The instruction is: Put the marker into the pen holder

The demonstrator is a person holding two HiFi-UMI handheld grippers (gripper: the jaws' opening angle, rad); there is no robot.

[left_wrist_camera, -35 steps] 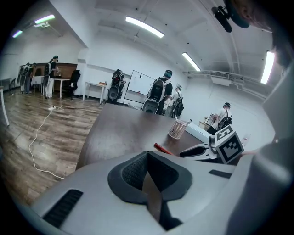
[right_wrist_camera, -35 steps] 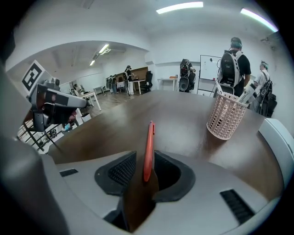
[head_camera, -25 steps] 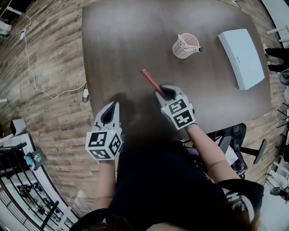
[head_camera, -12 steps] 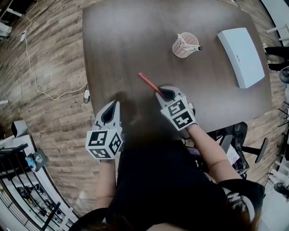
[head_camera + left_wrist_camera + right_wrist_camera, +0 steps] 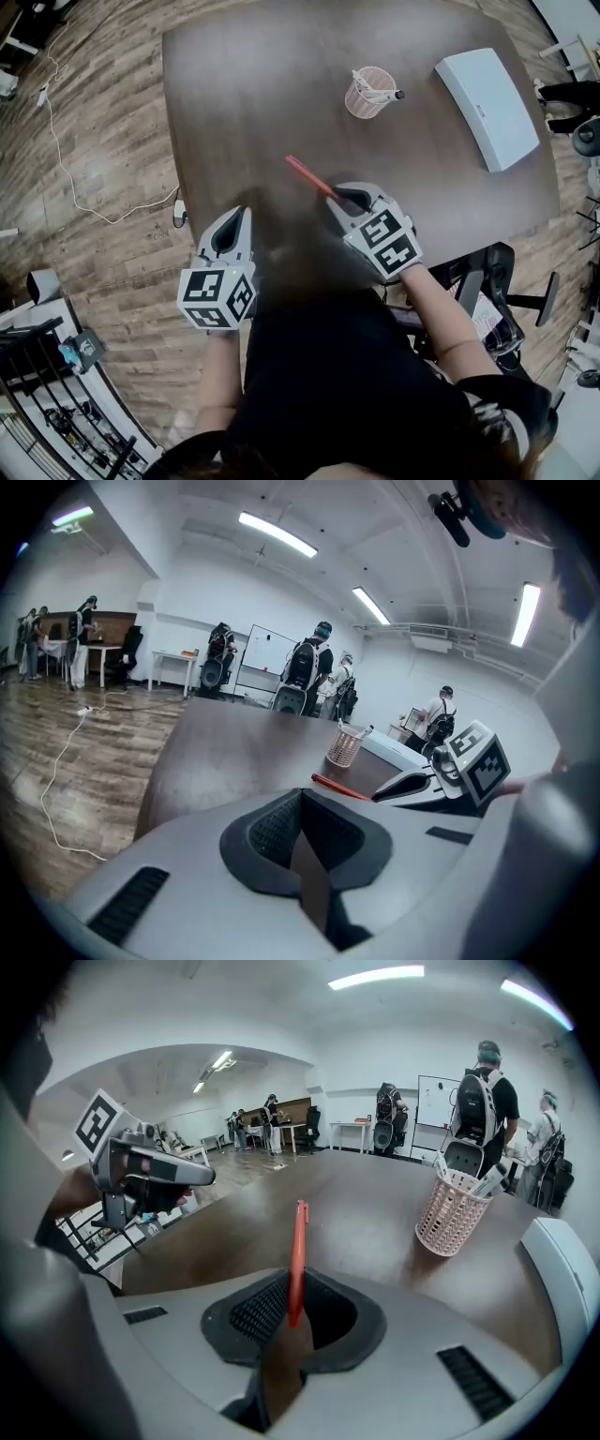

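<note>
Right tool (image 5: 338,196) closed onto marker (image 5: 307,174) near end; marker points away, leftward

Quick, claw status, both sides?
Left claw: closed, nothing in it.
Right claw: closed on the red marker.

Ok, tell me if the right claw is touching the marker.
Touching. The right gripper view shows the right claw clamped on the near end of the marker, a pad on each side.
</note>
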